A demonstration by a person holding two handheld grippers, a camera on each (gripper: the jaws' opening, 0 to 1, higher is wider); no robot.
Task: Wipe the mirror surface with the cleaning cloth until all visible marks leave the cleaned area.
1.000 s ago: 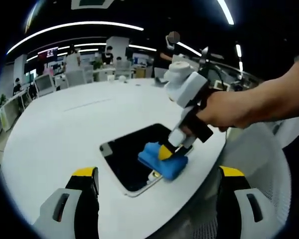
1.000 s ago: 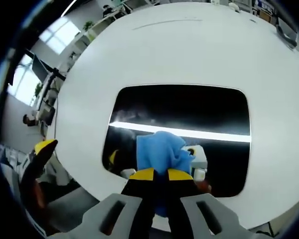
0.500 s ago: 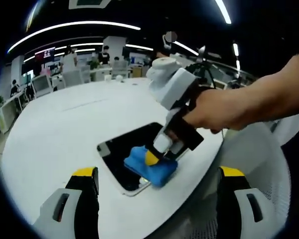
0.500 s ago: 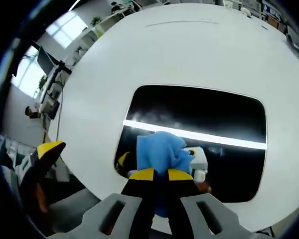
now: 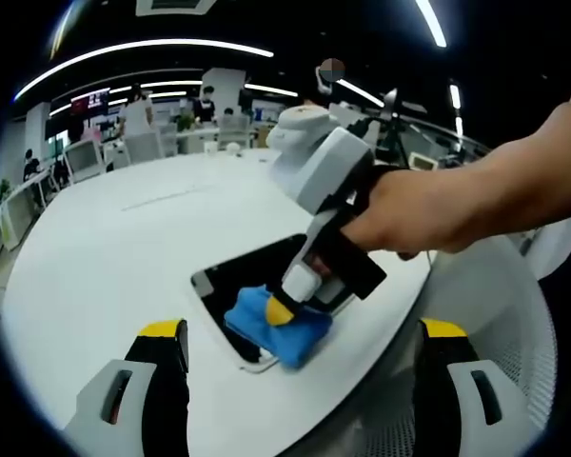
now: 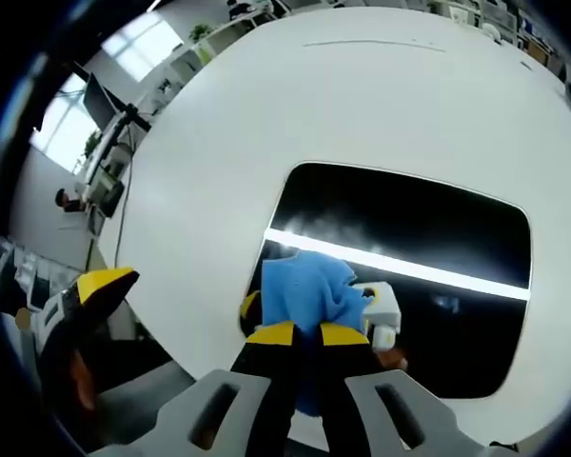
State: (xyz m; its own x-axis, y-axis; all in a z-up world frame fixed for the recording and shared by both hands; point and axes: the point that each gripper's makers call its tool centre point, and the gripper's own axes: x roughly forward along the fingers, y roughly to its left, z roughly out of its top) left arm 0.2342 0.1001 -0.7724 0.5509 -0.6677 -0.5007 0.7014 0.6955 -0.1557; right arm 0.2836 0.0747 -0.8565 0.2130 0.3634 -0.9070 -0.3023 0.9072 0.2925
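The mirror (image 5: pixel 238 278) is a dark rounded rectangle lying flat near the front edge of a white round table (image 5: pixel 114 238). A blue cleaning cloth (image 5: pixel 257 324) sits on the mirror's near left corner. My right gripper (image 5: pixel 283 310), held by a hand, presses down on the cloth. In the right gripper view its jaws (image 6: pixel 307 335) are shut on the cloth (image 6: pixel 305 286), over the left end of the mirror (image 6: pixel 419 228), which reflects a bright light strip. My left gripper (image 5: pixel 302 331) hangs open in front of the table with nothing between its jaws; one of its yellow fingertips (image 6: pixel 103 285) shows beside the table.
A white mesh chair (image 5: pixel 500 295) stands to the right of the table. Office desks, monitors (image 5: pixel 84 160) and people fill the far background. The table (image 6: pixel 295 95) stretches wide and bare beyond the mirror.
The right gripper has slid the cloth along the mirror toward its left end and near corner. The left gripper has stayed about where it was.
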